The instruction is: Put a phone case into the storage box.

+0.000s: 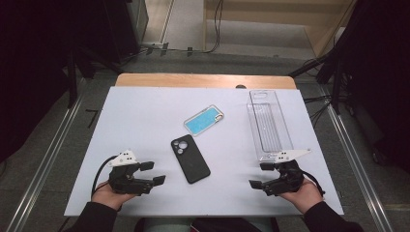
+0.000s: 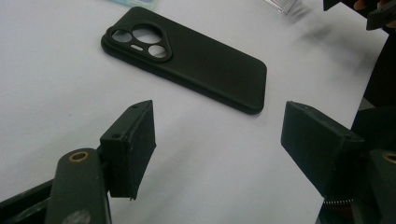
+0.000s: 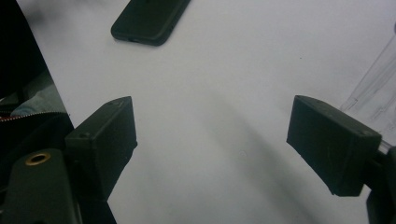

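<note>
A black phone case [image 1: 190, 158] lies back-up in the middle of the white table top, camera cut-outs toward the far side. Beyond it rests a light-blue phone case [image 1: 203, 119]. A clear plastic box [image 1: 269, 123] stands at the right. My left gripper [image 1: 152, 173] rests near the front left edge, open, nothing between its jaws; the black phone case [image 2: 187, 56] lies ahead of it. My right gripper [image 1: 261, 175] sits near the front right, open and empty, just in front of the clear plastic box [image 3: 373, 88]; an end of the black phone case [image 3: 148, 18] shows far off.
The white table top [image 1: 135, 125] sits on a wooden table, with metal rails along both sides on the floor. Cables and dark equipment stand beyond the far edge. A person's hands and dark sleeves hold both grippers at the front edge.
</note>
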{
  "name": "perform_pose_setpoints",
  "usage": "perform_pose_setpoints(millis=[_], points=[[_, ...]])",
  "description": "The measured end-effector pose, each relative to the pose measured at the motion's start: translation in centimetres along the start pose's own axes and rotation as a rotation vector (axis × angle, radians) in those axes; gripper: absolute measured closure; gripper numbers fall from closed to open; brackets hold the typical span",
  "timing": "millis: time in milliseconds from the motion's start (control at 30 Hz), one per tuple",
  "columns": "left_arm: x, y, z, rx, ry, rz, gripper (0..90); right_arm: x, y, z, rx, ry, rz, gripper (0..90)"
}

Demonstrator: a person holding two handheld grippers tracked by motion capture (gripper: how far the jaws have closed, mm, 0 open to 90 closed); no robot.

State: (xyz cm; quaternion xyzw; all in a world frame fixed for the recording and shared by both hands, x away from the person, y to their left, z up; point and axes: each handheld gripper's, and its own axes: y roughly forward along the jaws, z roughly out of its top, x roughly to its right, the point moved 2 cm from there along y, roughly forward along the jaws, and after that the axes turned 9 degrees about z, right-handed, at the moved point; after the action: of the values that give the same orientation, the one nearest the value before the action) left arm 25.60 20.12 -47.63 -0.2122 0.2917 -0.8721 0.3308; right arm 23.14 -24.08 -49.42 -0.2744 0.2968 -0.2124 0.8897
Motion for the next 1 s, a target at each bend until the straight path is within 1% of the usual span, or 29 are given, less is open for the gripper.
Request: perform_pose_setpoints(millis=[67, 133, 167, 233, 367, 433, 567, 600, 833, 900, 1000], points=[[-0.04, 0.04, 0.05, 0.001, -0.014, -0.001, 26.7, 0.00, -0.09, -0.03, 0.004, 0.007, 0.003, 14.1], [-0.13, 0.04, 0.17, -0.009, -0.045, -0.002, 26.7, 0.04, -0.13, -0.04, 0.010, 0.009, 0.008, 14.1], [-0.17, 0.00, 0.20, -0.004, -0.045, -0.006, 26.7, 0.05, -0.13, -0.01, 0.023, 0.020, 0.025, 14.0], [-0.14, -0.01, 0.19, -0.003, -0.039, -0.004, 26.7, 0.06, -0.13, 0.01, 0.029, 0.023, 0.029, 14.1], [-0.10, 0.02, 0.10, -0.010, -0.027, 0.004, 26.7, -0.01, -0.02, -0.04, 0.011, 0.018, 0.003, 14.0], [-0.11, 0.02, 0.13, -0.007, -0.031, 0.006, 26.7, 0.01, -0.02, -0.14, 0.003, 0.013, -0.004, 14.0], [-0.15, 0.00, 0.14, -0.004, -0.030, 0.010, 26.7, -0.01, -0.23, -0.17, 0.013, 0.014, -0.002, 14.1], [-0.16, 0.00, 0.14, -0.003, -0.030, 0.009, 26.7, -0.01, -0.32, -0.13, 0.026, 0.021, -0.001, 14.1], [-0.19, -0.07, 0.16, -0.005, -0.034, 0.006, 26.7, -0.08, -0.24, -0.11, 0.020, 0.017, -0.004, 14.1], [-0.12, -0.07, 0.18, -0.005, -0.032, 0.008, 26.7, -0.11, -0.23, -0.13, 0.020, 0.011, -0.007, 14.0], [-0.09, -0.06, 0.20, -0.006, -0.029, 0.007, 26.7, -0.09, -0.28, -0.15, 0.019, 0.015, -0.007, 14.0]])
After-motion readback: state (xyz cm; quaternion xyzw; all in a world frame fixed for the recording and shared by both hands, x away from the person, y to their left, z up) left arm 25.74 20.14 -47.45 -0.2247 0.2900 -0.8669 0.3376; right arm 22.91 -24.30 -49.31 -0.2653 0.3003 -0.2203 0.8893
